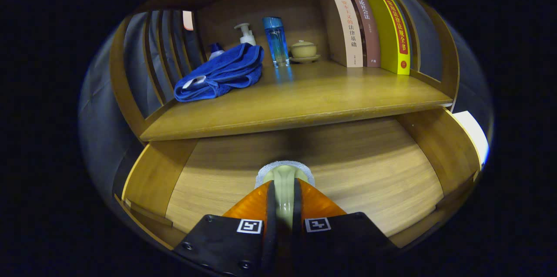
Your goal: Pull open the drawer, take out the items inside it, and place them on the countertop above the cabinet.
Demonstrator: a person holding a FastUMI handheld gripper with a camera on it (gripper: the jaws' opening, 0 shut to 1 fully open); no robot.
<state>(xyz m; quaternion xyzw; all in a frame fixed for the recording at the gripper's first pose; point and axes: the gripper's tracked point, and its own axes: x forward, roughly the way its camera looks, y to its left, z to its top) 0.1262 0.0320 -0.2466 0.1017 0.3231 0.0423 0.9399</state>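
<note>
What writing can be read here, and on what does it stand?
"法律基础": cream book, on its spine; the red characters above are blurred.
"常用法律法规全书": yellow book, on its spine.
Brown book and blue bottle: too blurred.
Tongs, shut on a pale green item: square markers, no words.

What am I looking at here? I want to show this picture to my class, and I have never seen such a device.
The camera rides on a hand-held gripper that a person carries; it looks forward along the two orange fingers. The fingers are closed on a pale green item with a grey rim, above the floor of the open drawer. Above the drawer is the wooden countertop. On it lie a blue towel, a pump bottle, a blue bottle, a small lidded cup on a saucer and three upright books.
</note>
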